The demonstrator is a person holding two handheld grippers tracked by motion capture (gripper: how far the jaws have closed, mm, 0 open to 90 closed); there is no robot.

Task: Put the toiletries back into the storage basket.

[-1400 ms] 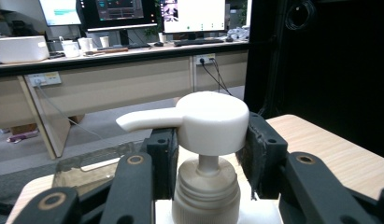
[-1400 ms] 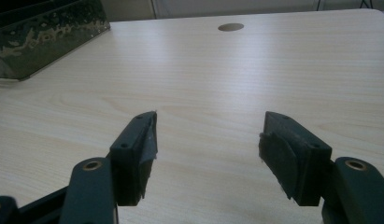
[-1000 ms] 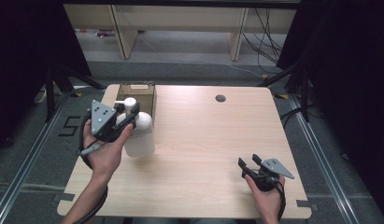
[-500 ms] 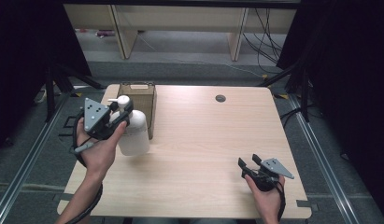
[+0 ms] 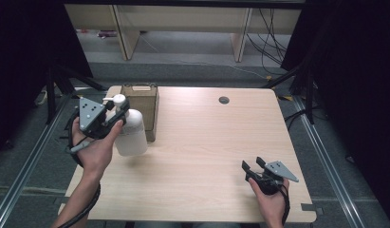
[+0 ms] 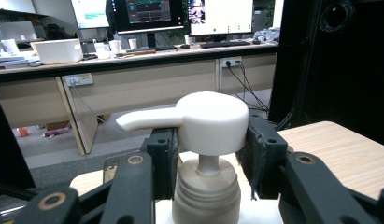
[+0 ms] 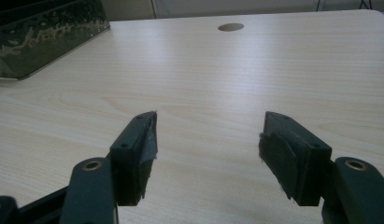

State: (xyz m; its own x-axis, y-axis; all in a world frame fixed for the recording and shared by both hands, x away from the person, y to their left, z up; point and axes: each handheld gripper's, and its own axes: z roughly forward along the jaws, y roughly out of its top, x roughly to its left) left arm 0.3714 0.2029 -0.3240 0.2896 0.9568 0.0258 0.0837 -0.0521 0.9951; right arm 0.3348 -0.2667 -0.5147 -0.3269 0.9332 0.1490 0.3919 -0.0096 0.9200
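Pale wood worktop under dim light, dark floor around. White pump bottle sits at the worktop's left edge, just beside a brown cardboard box standing behind it. Left claw clamps the bottle's pump head, jaws on either side. Right claw rests well apart from the box, near the front right corner, jaws spread, nothing between them.

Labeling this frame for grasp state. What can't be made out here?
- Pump bottle: its underside is hidden in the high view, so lifted or resting cannot be told; its body is cut off by the left gripper view's bottom edge.
- Cardboard box: contents hidden, seen from the side.
- Left gripper: pad contact on the pump neck hidden behind the pump head.
- Right gripper: open, holding nothing.
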